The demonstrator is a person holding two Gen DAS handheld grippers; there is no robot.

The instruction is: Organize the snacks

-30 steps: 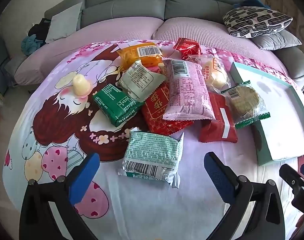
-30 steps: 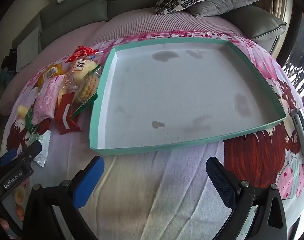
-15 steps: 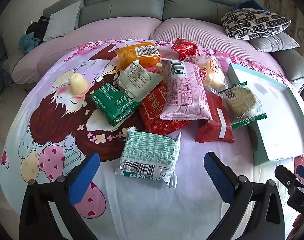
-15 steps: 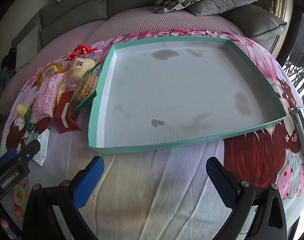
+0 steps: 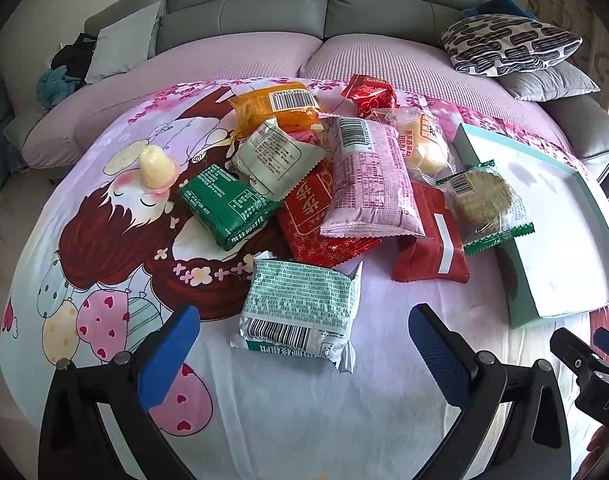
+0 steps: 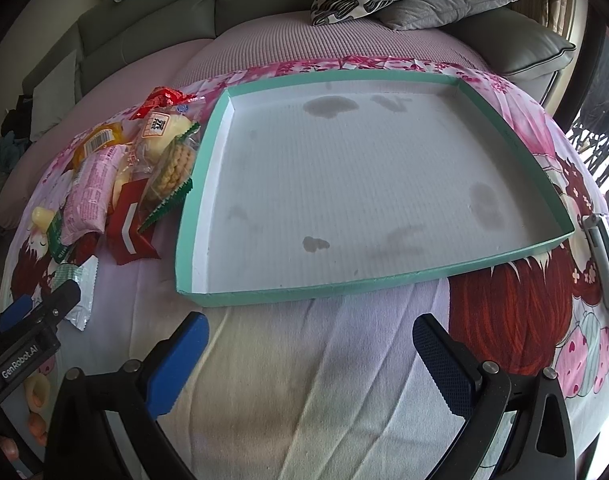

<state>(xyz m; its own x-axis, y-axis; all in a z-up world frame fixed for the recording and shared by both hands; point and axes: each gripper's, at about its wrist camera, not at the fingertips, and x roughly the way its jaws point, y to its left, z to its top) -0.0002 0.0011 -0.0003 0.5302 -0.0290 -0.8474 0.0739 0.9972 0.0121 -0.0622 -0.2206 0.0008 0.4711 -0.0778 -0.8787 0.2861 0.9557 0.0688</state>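
Note:
A pile of snack packets lies on a cartoon-print cloth: a pale green packet (image 5: 300,314) nearest me, a dark green one (image 5: 228,208), a red one (image 5: 320,220), a pink one (image 5: 370,182), an orange one (image 5: 278,110) and a clear biscuit pack (image 5: 484,204). A small jelly cup (image 5: 155,168) stands apart at the left. My left gripper (image 5: 304,344) is open and empty, just in front of the pale green packet. A shallow teal tray (image 6: 200,200) with a white floor lies to the right, with nothing in it. My right gripper (image 6: 310,354) is open and empty before its near wall.
A grey sofa (image 5: 324,12) with lilac cushions runs behind the table. A patterned pillow (image 5: 508,44) and a grey one lie at the back right. A phone and a metal object (image 6: 602,256) lie right of the tray. The left gripper (image 6: 28,332) shows in the right view.
The left gripper has shifted slightly, so the snack pile sits a little lower and nearer in its view. The right gripper has barely moved. Both stay open.

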